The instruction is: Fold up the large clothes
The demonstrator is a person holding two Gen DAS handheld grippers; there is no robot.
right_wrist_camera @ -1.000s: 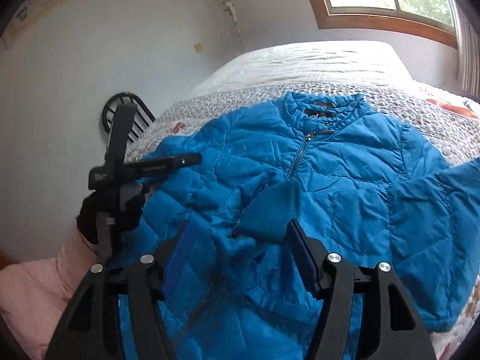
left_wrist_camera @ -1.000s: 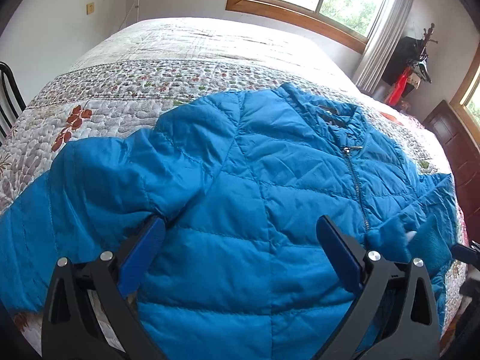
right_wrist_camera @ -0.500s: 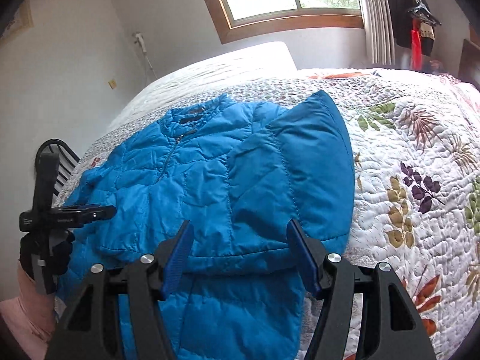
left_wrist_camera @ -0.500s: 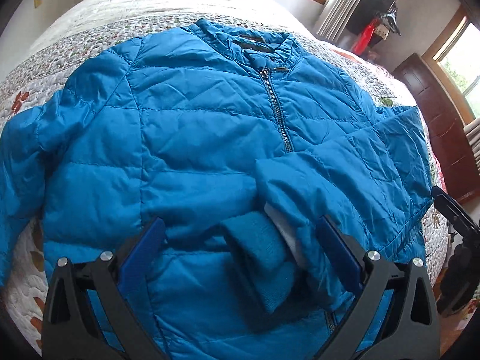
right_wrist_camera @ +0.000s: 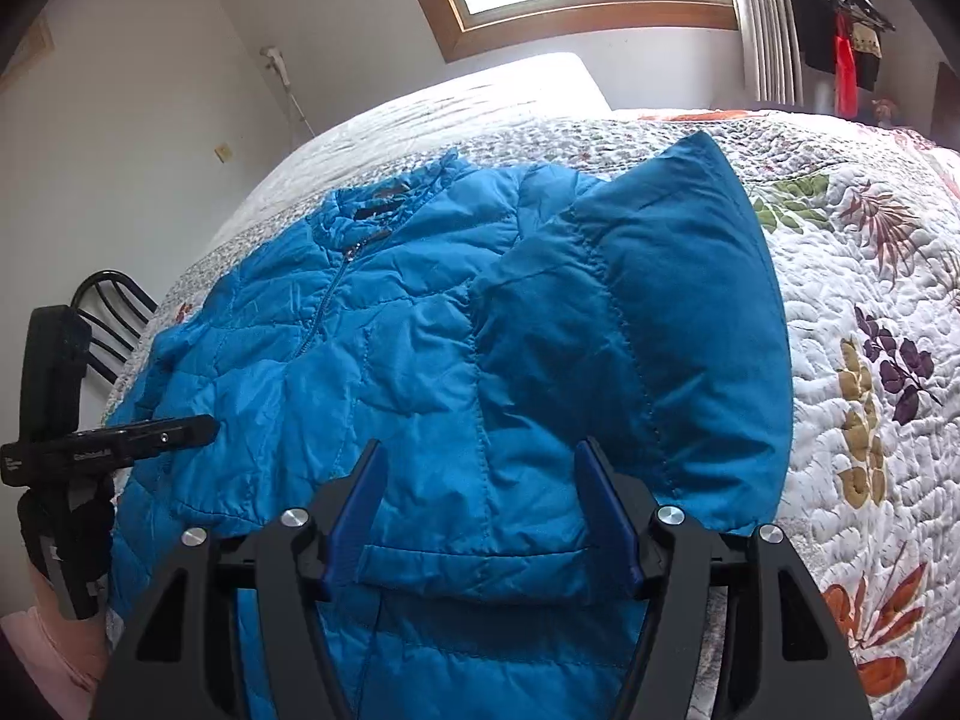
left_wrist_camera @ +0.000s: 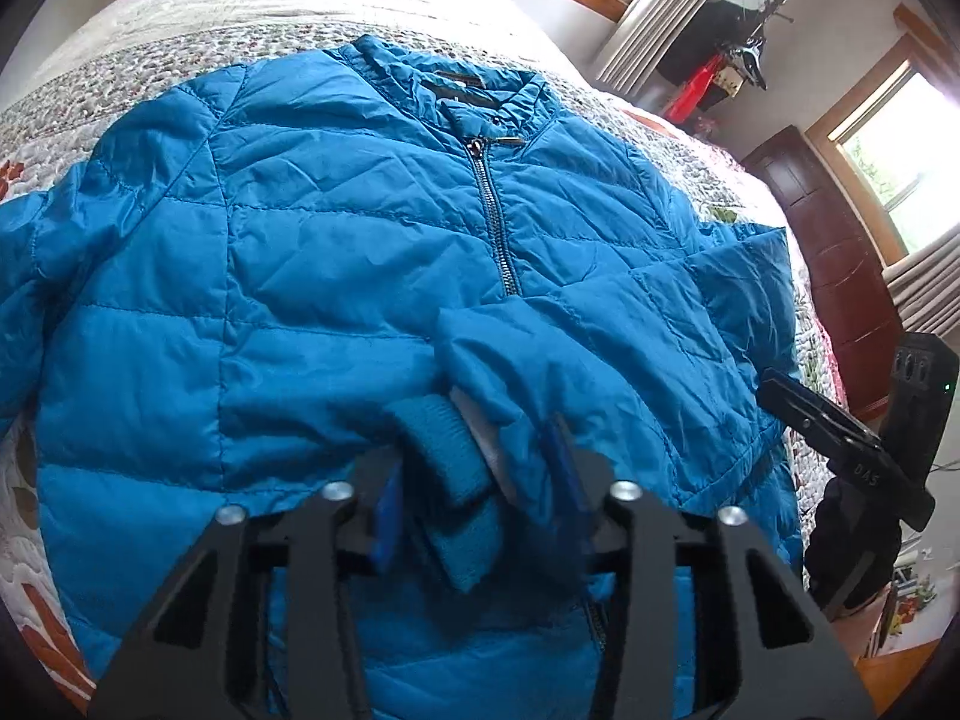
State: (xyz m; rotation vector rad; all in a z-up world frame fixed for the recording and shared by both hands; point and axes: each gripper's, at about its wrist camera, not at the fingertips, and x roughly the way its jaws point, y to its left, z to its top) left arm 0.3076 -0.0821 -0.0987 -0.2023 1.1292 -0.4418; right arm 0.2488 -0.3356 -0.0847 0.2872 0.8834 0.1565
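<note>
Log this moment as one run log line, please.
task: fold jacket | left gripper: closing on knit cuff | right gripper: open above hem | right sleeve: folded over front

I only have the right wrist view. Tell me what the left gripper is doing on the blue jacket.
Observer: The left gripper has a finger on each side of the knit cuff of the sleeve folded across the jacket; blur hides whether they pinch it.
Operator: Say where that cuff lies.
Observer: On the jacket's front, where the sleeve covers the lower stretch of the zipper.
Operator: Report the other sleeve.
Observer: It lies spread out sideways on the quilt, unfolded.
</note>
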